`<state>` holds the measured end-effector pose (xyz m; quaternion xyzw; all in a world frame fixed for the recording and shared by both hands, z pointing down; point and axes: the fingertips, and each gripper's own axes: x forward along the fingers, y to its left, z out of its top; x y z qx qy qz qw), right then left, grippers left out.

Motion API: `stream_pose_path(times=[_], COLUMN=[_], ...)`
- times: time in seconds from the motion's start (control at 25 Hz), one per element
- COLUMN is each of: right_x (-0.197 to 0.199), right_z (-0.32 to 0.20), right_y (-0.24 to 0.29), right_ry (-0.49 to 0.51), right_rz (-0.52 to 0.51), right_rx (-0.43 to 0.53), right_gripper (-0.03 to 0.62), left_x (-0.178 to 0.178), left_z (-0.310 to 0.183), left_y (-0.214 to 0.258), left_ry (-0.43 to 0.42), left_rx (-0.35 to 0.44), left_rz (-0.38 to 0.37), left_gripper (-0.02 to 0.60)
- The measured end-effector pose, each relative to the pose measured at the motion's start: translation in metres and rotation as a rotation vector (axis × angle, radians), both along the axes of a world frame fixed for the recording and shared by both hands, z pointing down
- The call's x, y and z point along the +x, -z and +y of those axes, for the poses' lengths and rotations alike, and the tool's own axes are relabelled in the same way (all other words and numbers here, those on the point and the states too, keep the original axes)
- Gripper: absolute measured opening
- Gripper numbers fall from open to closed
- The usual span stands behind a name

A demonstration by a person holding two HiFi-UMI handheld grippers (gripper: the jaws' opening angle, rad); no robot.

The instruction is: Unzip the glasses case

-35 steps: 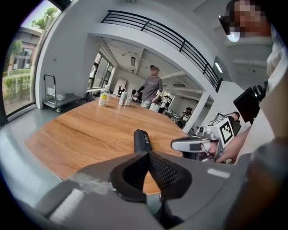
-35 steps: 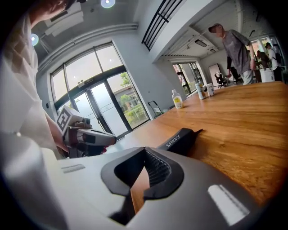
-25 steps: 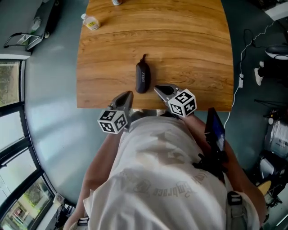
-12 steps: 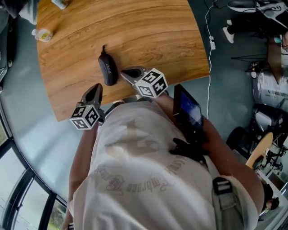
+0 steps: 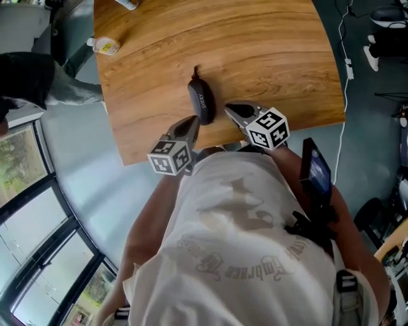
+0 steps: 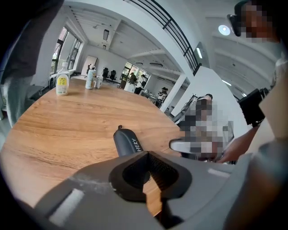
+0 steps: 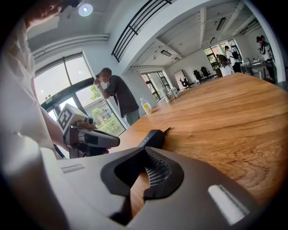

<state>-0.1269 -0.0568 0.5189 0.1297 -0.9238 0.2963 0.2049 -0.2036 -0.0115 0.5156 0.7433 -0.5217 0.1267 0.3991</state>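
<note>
A dark, zipped-shut glasses case [image 5: 200, 100] lies on the wooden table [image 5: 255, 57] near its front edge, its pull tab [image 5: 194, 69] pointing away. My left gripper [image 5: 192, 121] is shut and empty, its tips just short of the case's near end; the left gripper view has the case [image 6: 128, 141] right ahead of the jaws. Just right of the case, my right gripper [image 5: 229, 107] is also shut on nothing. Its own view shows the case [image 7: 151, 138] ahead, with the left gripper [image 7: 92, 139] beyond it.
A small bottle [image 5: 105, 45] lies near the table's far left edge and another item [image 5: 126, 3] sits at the top. A person in dark clothes [image 7: 114, 96] stands beside the table's left side. The table's front edge [image 5: 172, 148] runs under my grippers.
My left gripper has come forward from off the table's edge to just behind the case's near end. The right gripper stays beside the case. The head view has swung.
</note>
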Motion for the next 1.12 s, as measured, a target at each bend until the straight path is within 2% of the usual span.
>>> stream_pose_path(times=[0.12, 0.24, 0.32, 0.4, 0.64, 0.88, 1.12], right_x=[-0.003, -0.001, 0.003, 0.006, 0.024, 0.045, 0.058], right_z=[0.004, 0.009, 0.011, 0.011, 0.004, 0.002, 0.002], right_y=[-0.001, -0.001, -0.001, -0.002, -0.004, -0.005, -0.009], right_ry=[0.004, 0.001, -0.009, -0.024, -0.098, -0.162, -0.209], right_rz=[-0.012, -0.024, -0.027, -0.03, -0.029, -0.018, -0.005], right_rx=[-0.006, -0.01, -0.014, -0.016, -0.018, -0.025, -0.043], right_gripper=[0.008, 0.008, 0.008, 0.008, 0.009, 0.008, 0.008], left_x=[-0.006, -0.008, -0.009, -0.012, -0.016, -0.016, -0.013], left_z=[-0.004, -0.012, -0.019, -0.027, -0.049, -0.058, -0.056], left_y=[-0.007, -0.015, -0.02, -0.026, -0.051, -0.067, -0.077], left_ry=[0.01, 0.012, -0.007, -0.01, 0.048, 0.03, 0.022], left_rx=[-0.054, -0.123, -0.171, -0.222, -0.389, -0.472, -0.545], left_rz=[-0.024, -0.029, -0.041, -0.054, 0.067, 0.059, 0.052], left_gripper=[0.006, 0.08, 0.18, 0.228, 0.382, 0.397, 0.359])
